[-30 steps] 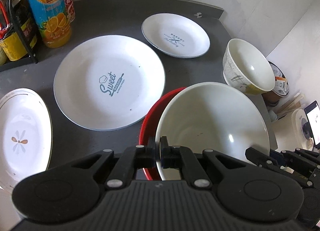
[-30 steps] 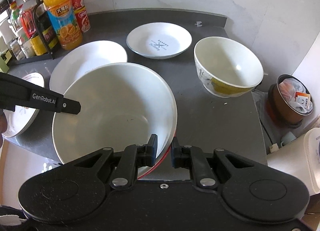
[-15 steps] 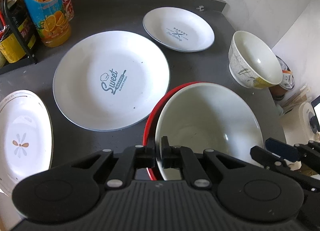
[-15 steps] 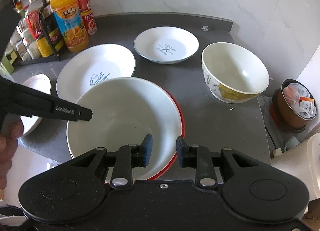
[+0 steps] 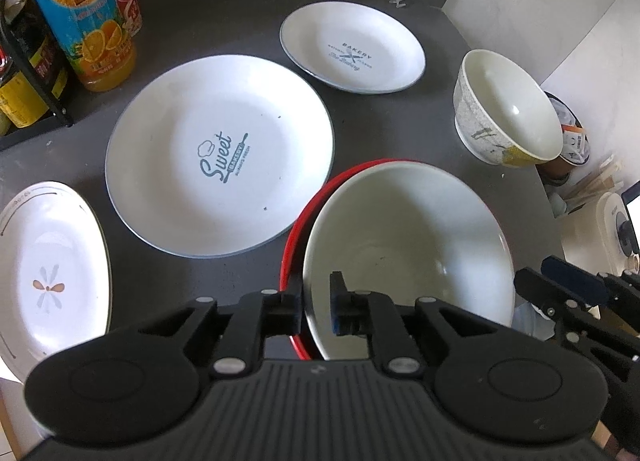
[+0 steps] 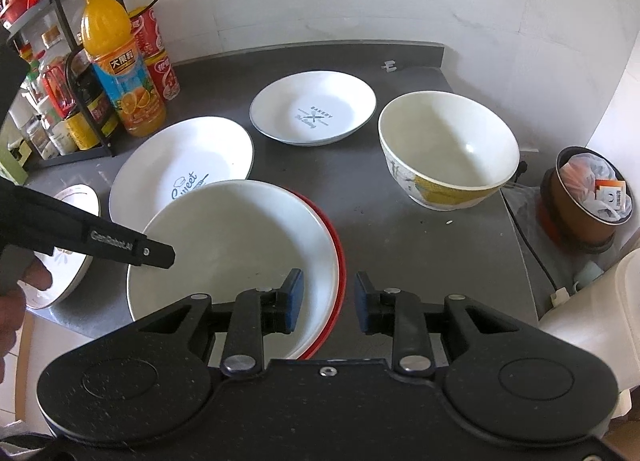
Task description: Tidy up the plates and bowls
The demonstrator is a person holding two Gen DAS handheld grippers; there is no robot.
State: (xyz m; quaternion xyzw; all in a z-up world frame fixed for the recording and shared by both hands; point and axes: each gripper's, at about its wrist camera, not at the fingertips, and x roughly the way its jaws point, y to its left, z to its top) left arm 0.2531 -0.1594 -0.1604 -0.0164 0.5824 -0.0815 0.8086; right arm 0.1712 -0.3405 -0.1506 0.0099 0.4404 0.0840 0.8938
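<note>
A wide white bowl (image 5: 408, 245) (image 6: 236, 245) sits nested in a red bowl (image 5: 298, 221) (image 6: 340, 257) on the dark counter (image 6: 400, 237). My left gripper (image 5: 316, 307) is open, its jaws loosely straddling the near rim of the nested bowls. My right gripper (image 6: 326, 301) is open wider, with the red rim passing between its fingers untouched. Behind lie a large "Sweet" plate (image 5: 218, 153) (image 6: 180, 165), a small "Bakery" plate (image 5: 352, 47) (image 6: 314, 113), a patterned bowl (image 5: 504, 109) (image 6: 448, 149) and an oval flower plate (image 5: 48, 269) (image 6: 68, 273).
An orange juice bottle (image 5: 80, 17) (image 6: 120, 73) and a wire rack of jars (image 6: 52, 93) stand at the back left. Right of the counter's edge is a brown bin (image 6: 592, 197). A hand (image 6: 24, 281) holds the left gripper's handle.
Both grippers have let go of the nested bowls' rim: the right opened first and wider, the left just now. The bowls have come down to rest on the counter.
</note>
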